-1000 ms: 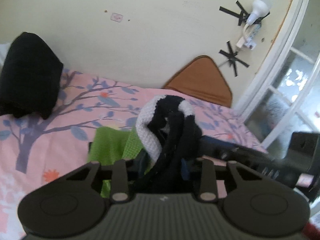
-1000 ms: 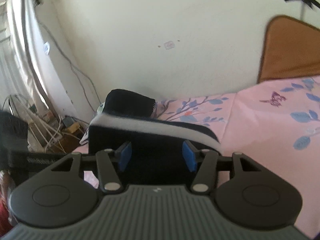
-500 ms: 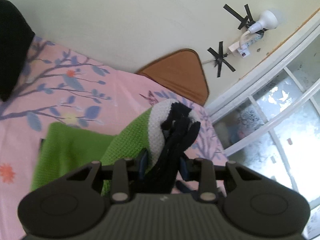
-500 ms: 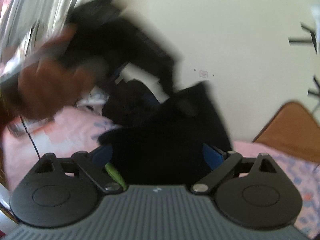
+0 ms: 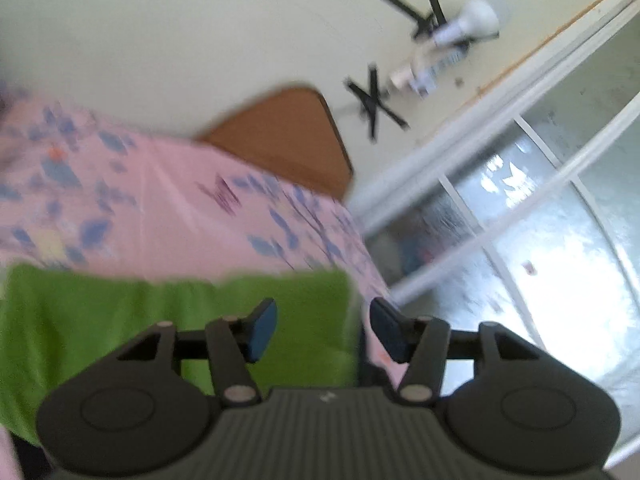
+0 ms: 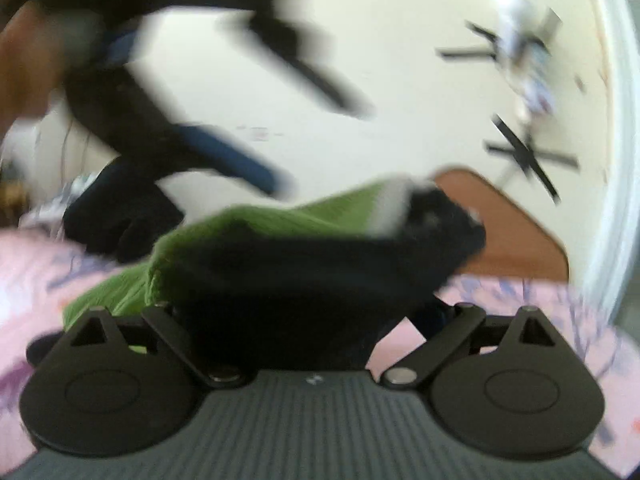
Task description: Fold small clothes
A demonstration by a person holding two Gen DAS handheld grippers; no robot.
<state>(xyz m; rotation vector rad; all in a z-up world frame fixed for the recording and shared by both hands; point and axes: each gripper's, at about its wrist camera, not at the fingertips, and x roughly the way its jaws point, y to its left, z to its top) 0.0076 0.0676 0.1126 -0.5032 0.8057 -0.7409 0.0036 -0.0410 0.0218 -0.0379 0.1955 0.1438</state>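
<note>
Two grippers over a pink floral bedsheet [image 5: 168,216], left gripper [image 5: 323,330] with jaws apart and nothing between them above the green cloth [image 5: 120,320], right gripper [image 6: 304,320] spread wide, black-and-green garment [image 6: 320,248] bunched between its fingers, grip unclear through blur.

Bright green knitted garment [image 5: 120,312], with a white band and black end [image 6: 436,220]. Pink bed sheet [image 5: 168,208], printed with blue leaves and purple branches. Brown headboard [image 5: 288,136]. Cream wall [image 5: 200,32], crossed with black tape [image 5: 374,102]. Blue pads [image 5: 262,330] on black grippers.
</note>
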